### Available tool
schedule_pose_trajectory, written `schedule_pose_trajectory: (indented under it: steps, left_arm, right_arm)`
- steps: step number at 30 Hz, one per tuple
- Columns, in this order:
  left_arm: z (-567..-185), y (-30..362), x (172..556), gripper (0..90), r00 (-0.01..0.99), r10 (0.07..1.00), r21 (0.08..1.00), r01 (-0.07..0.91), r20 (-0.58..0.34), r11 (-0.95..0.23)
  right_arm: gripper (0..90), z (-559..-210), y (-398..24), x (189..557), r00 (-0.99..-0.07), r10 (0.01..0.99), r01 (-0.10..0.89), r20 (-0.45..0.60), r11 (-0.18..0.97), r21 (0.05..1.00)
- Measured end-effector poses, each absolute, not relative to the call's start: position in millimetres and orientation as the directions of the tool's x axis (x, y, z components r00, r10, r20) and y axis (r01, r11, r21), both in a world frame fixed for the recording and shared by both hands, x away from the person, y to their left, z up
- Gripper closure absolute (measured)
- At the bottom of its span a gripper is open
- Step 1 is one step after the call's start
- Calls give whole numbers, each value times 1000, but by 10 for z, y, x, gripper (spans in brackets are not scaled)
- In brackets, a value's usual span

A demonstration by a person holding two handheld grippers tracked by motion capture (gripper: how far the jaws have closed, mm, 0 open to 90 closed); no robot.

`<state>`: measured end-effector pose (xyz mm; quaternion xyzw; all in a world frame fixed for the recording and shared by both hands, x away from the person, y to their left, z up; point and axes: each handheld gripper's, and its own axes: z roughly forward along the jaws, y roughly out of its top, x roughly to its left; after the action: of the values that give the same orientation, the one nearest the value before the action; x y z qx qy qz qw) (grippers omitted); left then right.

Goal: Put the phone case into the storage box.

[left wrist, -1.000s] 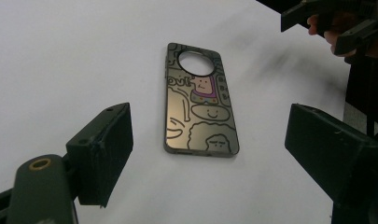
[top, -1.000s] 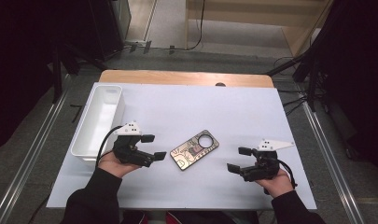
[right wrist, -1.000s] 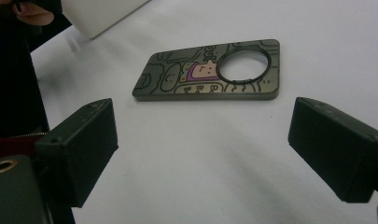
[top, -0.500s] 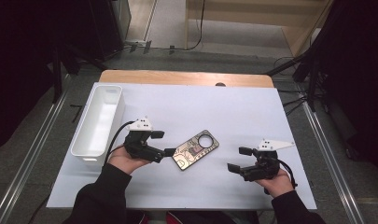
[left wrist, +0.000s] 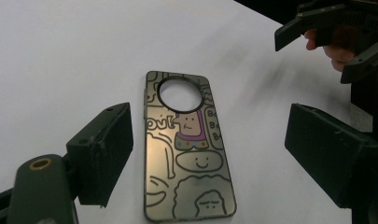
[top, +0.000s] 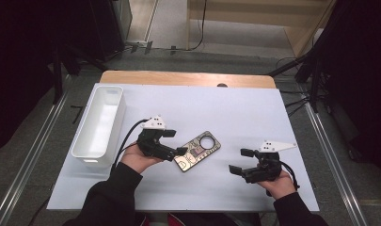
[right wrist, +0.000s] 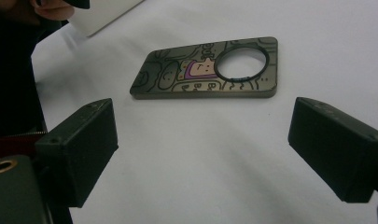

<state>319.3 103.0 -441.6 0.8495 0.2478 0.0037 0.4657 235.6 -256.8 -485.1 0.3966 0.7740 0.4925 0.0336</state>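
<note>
Here the left gripper (top: pixel 178 142), jaws wide and empty, straddles the near end of the phone case (top: pixel 197 150) lying flat mid-table, lined up to grasp it; the right gripper (top: pixel 242 161) waits open, well apart.

High view looks down; both gripper views closely share the phone case (left wrist: pixel 189 149).

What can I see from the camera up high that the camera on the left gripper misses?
The high view alone takes in the white bin, the wooden table edge and the person's sleeves. The left gripper view alone brings out the cartoon faces drawn on the phone case. Both share the phone case lying flat, the left gripper open at its end, and the right gripper apart from it.
</note>
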Motion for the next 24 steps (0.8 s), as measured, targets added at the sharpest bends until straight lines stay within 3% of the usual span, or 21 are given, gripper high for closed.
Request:
schedule_pose_trajectory:
  steps: [24]
  left_arm:
    - [-4502, 606, 3347, 151, 890, 403, 791, 399, -213, -463]
  right_arm:
    - [72, -4852, -2554, 2353, -687, 642, 581, 340, 205, 788]
